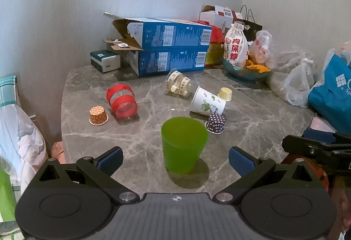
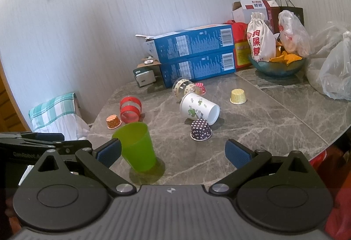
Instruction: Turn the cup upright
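A green plastic cup (image 1: 183, 144) stands upright on the marble table (image 1: 252, 130), between and just beyond the open fingers of my left gripper (image 1: 175, 162), which does not touch it. In the right wrist view the green cup (image 2: 137, 145) stands close by the left pad of my open, empty right gripper (image 2: 173, 153). A white paper cup with green print (image 1: 207, 101) (image 2: 198, 108) lies on its side mid-table. A red-banded clear cup (image 1: 121, 100) (image 2: 130, 109) and a clear cup with cream bands (image 1: 178, 84) (image 2: 183, 87) also lie on their sides.
Small cupcake liners sit upside down: orange dotted (image 1: 98, 116), dark dotted (image 1: 216, 123) (image 2: 200, 129), yellow (image 1: 225, 94) (image 2: 238, 96), pink (image 2: 200, 88). Blue boxes (image 1: 171, 51), a bowl with bags (image 1: 245, 71) and plastic bags (image 1: 300, 84) crowd the back and right.
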A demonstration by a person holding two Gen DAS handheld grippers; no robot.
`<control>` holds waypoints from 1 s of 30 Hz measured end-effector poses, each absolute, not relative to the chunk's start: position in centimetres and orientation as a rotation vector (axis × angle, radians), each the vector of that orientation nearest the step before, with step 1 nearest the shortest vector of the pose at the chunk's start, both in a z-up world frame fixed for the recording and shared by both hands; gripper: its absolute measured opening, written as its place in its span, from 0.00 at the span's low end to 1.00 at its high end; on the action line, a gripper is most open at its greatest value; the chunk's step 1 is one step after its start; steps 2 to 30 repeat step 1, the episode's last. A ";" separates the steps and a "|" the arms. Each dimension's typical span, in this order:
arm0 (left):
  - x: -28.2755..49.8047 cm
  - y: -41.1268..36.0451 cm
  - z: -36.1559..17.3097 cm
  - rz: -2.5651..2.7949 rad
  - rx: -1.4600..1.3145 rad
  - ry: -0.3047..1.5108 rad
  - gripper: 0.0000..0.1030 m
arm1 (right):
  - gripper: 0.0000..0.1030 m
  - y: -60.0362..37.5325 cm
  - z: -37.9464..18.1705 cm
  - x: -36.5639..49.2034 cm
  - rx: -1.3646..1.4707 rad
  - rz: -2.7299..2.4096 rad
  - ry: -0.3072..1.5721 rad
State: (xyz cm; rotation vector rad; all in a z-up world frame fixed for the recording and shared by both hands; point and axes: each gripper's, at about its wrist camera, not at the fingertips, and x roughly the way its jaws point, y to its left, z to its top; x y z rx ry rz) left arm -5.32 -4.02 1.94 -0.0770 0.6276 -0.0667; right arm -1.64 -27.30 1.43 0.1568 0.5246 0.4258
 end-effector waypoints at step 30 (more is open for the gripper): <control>-5.3 -3.9 2.0 -0.066 -0.080 0.622 1.00 | 0.99 -27.3 1.4 -1.6 0.157 0.426 0.525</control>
